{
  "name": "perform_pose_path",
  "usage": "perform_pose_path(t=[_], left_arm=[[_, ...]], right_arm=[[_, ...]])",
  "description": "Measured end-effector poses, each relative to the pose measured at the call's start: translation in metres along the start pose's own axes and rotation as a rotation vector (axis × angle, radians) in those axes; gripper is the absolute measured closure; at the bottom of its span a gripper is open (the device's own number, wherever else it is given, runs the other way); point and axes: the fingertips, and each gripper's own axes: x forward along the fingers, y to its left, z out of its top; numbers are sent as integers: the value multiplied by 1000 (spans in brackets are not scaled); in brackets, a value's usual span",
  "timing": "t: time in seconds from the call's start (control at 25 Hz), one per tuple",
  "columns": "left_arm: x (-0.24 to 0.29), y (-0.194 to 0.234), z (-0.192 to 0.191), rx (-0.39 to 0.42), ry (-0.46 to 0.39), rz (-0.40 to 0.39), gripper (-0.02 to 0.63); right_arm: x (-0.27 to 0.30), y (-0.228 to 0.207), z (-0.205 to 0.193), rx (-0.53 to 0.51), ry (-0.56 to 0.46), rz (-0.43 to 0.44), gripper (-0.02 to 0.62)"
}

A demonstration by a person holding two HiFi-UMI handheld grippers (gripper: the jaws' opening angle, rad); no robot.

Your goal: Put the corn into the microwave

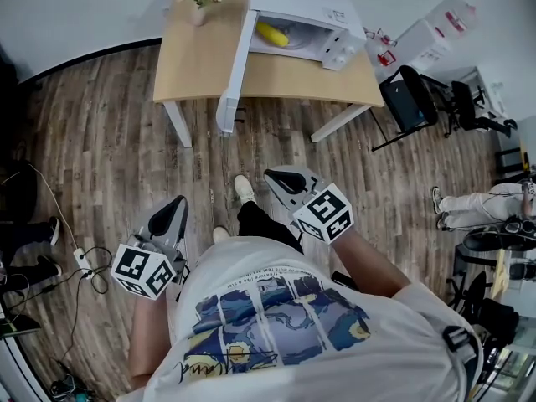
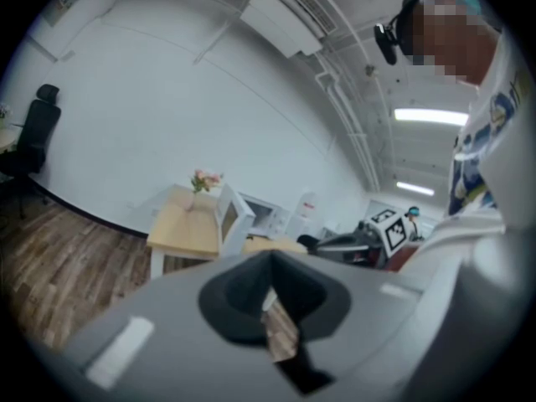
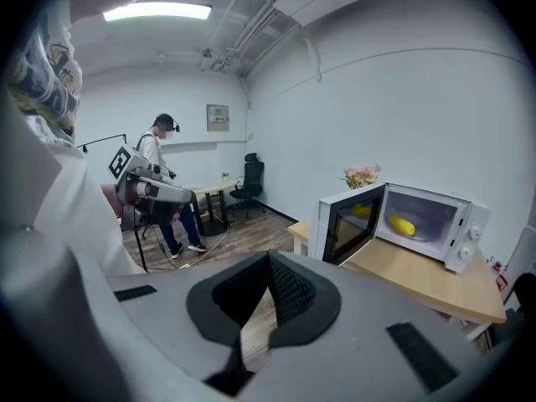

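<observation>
Corn (image 3: 401, 224) lies in the open microwave (image 3: 463, 239), clear in the right gripper view, indistinct in the left; left gripper (image 2: 270, 287) and right gripper (image 3: 268, 287) are closed, empty.

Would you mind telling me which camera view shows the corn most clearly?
The right gripper view: the corn lies in plain sight inside the open microwave, seen front-on. The head view shows it smaller, from above. In the left gripper view the microwave is small and no corn can be made out.
</observation>
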Motion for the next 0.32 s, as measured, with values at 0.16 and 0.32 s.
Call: perform_pose_path(t=[0.16,0.32], left_arm=[[2,3,-1,-4,4,0,600],[10,5,-1,-11,15,-2,600]], right_arm=[[4,-3,-1,0,4,3,586],[8,-9,-2,1,10,10,586]])
